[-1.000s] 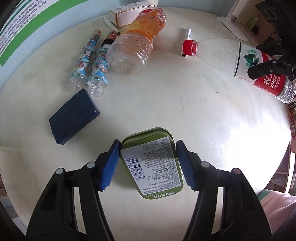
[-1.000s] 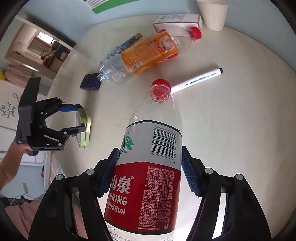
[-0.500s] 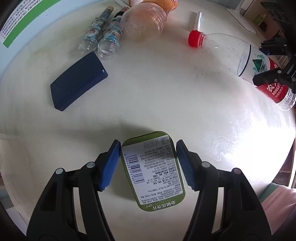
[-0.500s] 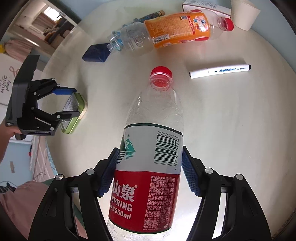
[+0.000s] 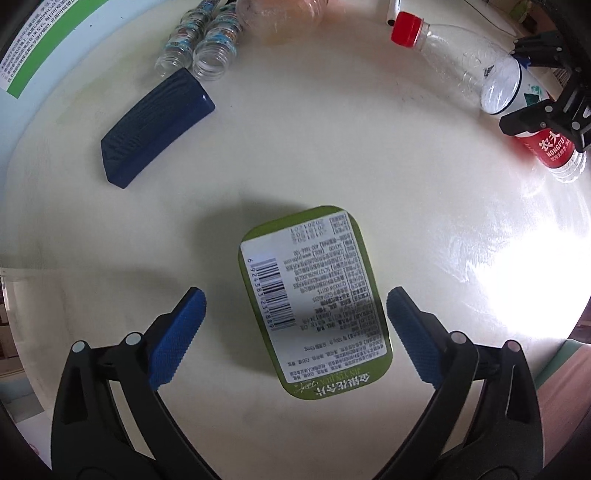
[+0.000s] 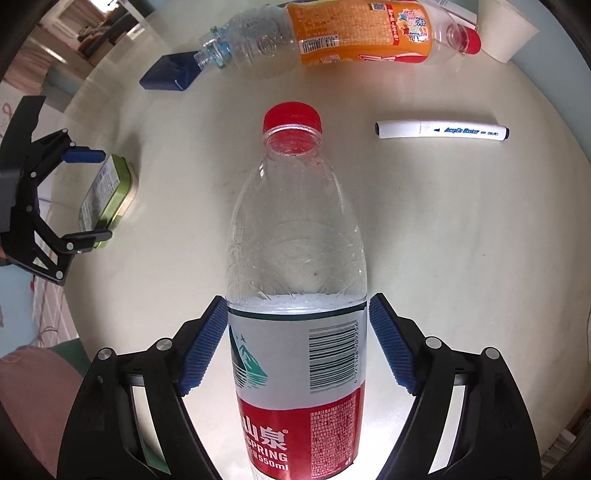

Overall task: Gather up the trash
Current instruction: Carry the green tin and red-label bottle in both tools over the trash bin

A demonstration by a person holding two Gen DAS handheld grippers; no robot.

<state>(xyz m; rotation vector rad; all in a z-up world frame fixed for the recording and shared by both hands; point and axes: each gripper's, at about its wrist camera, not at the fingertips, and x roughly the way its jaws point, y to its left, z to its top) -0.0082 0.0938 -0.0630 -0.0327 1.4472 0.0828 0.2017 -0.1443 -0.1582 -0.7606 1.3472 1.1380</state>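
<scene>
A flat green tin [image 5: 314, 295], label side up, lies on the pale round table [image 5: 332, 147]. My left gripper [image 5: 295, 299] points down over it, jaws opening wide, and both blue pads [image 5: 177, 332] stand clear of the tin's sides. A clear water bottle [image 6: 295, 240] with a red cap and a red-and-white label lies on the table between my right gripper's [image 6: 295, 306] pads [image 6: 391, 343]. Those jaws are opening, with a thin gap on each side of the bottle. The left wrist view shows the bottle [image 5: 461, 62] at the far right. The right wrist view shows the tin [image 6: 107, 195] at the left.
An orange-labelled bottle [image 6: 351, 33], two small open bottles [image 5: 207, 48], a dark blue case [image 5: 155, 125], a white marker [image 6: 439, 130] and a paper cup [image 6: 506, 29] lie toward the table's far side. The table edge curves close by on the left and right.
Both grippers came down toward the table. The left jaws spread away from the tin, which now rests on the table. The right jaws widened off the bottle's sides.
</scene>
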